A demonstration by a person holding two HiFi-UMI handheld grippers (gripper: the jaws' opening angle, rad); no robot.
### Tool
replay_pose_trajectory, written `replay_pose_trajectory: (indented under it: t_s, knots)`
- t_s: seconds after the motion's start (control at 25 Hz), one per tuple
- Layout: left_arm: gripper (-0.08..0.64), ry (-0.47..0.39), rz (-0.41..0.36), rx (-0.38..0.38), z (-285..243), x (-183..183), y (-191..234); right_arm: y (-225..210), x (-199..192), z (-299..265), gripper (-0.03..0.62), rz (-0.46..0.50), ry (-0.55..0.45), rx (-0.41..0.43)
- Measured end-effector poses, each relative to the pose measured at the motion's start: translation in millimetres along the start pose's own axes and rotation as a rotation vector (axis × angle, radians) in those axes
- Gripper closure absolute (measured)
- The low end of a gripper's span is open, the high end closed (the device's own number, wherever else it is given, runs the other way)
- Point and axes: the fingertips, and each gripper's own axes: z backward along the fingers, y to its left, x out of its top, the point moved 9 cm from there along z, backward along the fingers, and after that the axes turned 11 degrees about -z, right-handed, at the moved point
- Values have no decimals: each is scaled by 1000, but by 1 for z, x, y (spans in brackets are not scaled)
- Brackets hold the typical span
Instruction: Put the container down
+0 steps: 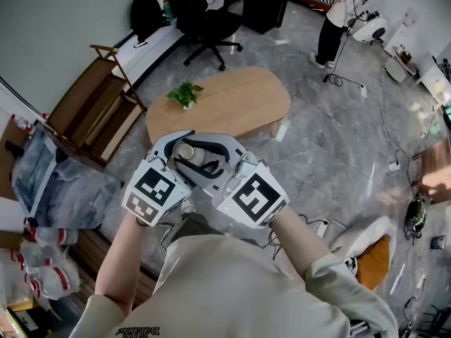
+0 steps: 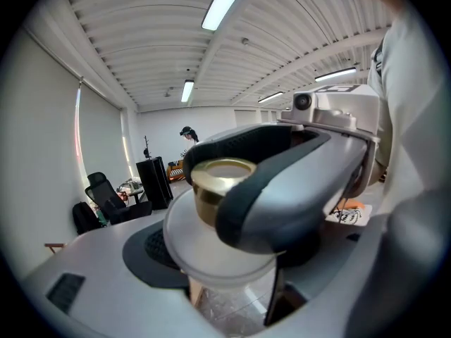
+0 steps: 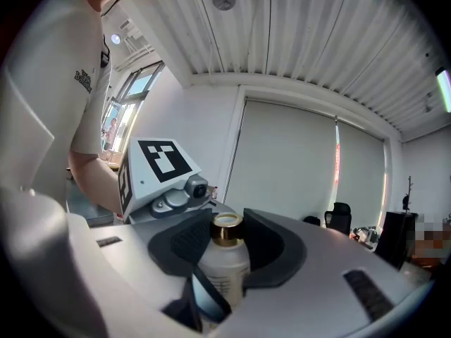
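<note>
The container (image 1: pixel 185 151) is a pale bottle with a gold neck and an open top, held in the air in front of the person's chest. Both grippers meet around it. My left gripper (image 1: pixel 175 163) comes from the left and my right gripper (image 1: pixel 213 162) from the right. In the left gripper view the bottle (image 2: pixel 218 182) sits between my left gripper's (image 2: pixel 225 284) jaws, and the right gripper's dark-padded jaw curls round the gold neck. In the right gripper view the bottle (image 3: pixel 224 259) stands between my right gripper's (image 3: pixel 225 248) pads, which close on it.
Below and ahead stands an oval wooden table (image 1: pixel 239 108) with a small potted plant (image 1: pixel 185 94). A black office chair (image 1: pixel 204 20) and a standing person (image 1: pixel 337 16) are farther back. A wooden rack (image 1: pixel 99 108) and plastic bags (image 1: pixel 49 182) are at the left; cables (image 1: pixel 384 111) lie at the right.
</note>
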Motion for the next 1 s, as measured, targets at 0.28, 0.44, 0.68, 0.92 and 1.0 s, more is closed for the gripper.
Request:
replay_pose_trajectory:
  t_s: [0.28, 0.44, 0.68, 0.92, 1.0]
  knots:
    - [227, 31, 18, 22, -3, -35, 34, -18, -16, -45, 472, -17, 7, 36]
    - [227, 37, 45, 10, -11, -61, 64, -37, -28, -79, 472, -38, 10, 44]
    - [227, 64, 81, 2, -23, -109, 134, -79, -45, -155, 472, -76, 38, 61]
    - [227, 94, 114, -14, -31, -158, 222, -128, -50, -245, 472, -101, 86, 80]
    - [227, 108, 116, -24, -35, -173, 250, -145, -52, -273, 472, -122, 100, 79]
